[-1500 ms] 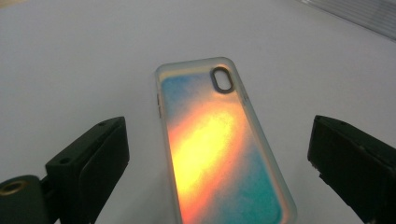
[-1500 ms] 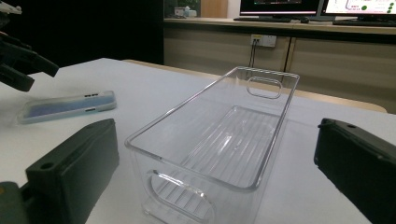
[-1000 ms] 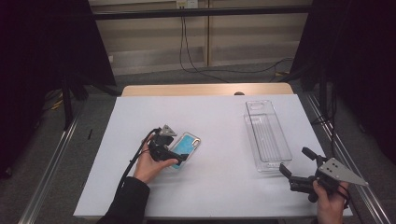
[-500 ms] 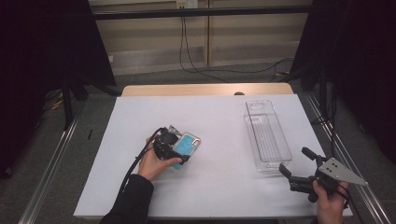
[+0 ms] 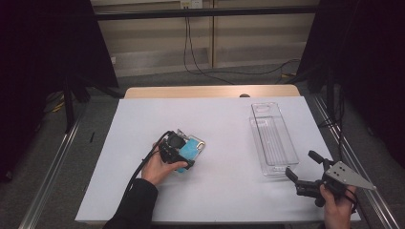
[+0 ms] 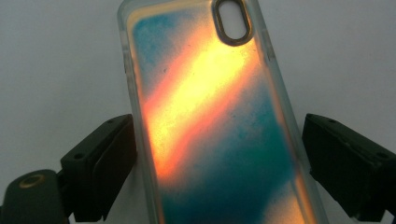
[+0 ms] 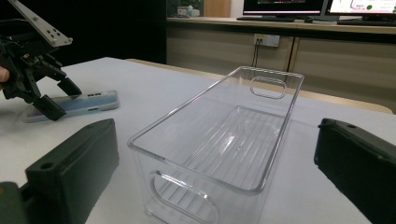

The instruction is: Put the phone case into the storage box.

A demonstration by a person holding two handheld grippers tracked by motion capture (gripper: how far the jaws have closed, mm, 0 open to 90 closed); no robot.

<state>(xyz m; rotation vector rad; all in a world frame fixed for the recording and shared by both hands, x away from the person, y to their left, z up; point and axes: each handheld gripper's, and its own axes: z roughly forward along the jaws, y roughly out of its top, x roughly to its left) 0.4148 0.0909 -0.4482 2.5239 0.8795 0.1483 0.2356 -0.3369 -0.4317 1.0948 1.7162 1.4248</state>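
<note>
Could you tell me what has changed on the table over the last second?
The left gripper has closed in over the iridescent blue-and-orange phone case lying on the white table; its open jaws now straddle the case, not yet clamped. The case has barely shifted. The right gripper stays open near the empty clear plastic bin, which has not moved.

The phone case [image 6: 219,126] before my left gripper [image 5: 175,151] is clear-rimmed, teal-blue with a diagonal orange-yellow band. My grippers are black. The bin [image 7: 224,140] is colourless and transparent, its floor ribbed. The table [image 5: 224,114] is white.
</note>
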